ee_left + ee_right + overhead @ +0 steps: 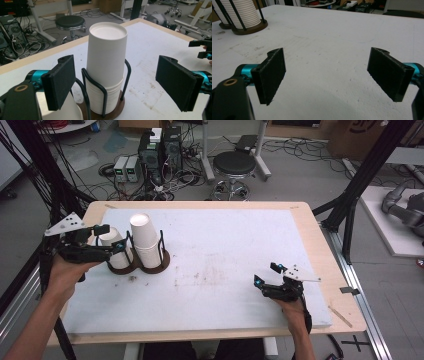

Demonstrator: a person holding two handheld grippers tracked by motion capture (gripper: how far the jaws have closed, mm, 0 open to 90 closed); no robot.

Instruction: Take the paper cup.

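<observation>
Two stacks of white paper cups stand in a black wire holder [161, 251] with a brown wooden base at the table's left. The right stack [146, 240] is taller; the left stack [116, 256] is partly hidden behind my left gripper [111, 238]. That gripper is open, one jaw either side of the left stack's top. In the left gripper view the tall stack [106, 57] rises between the jaws of the left gripper [118, 82], farther off, and another cup [62, 112] lies under the left jaw. My right gripper [266, 274] hovers open and empty at the right, seen up close as the right gripper [328, 77].
A white board [225, 245] covers the wooden table [305, 215]. The cup holder [249, 28] shows far off at the upper left of the right gripper view. Beyond the table stand a black stool [235, 165], computer towers [160, 150] and loose cables. Black frame posts [360, 180] flank the table.
</observation>
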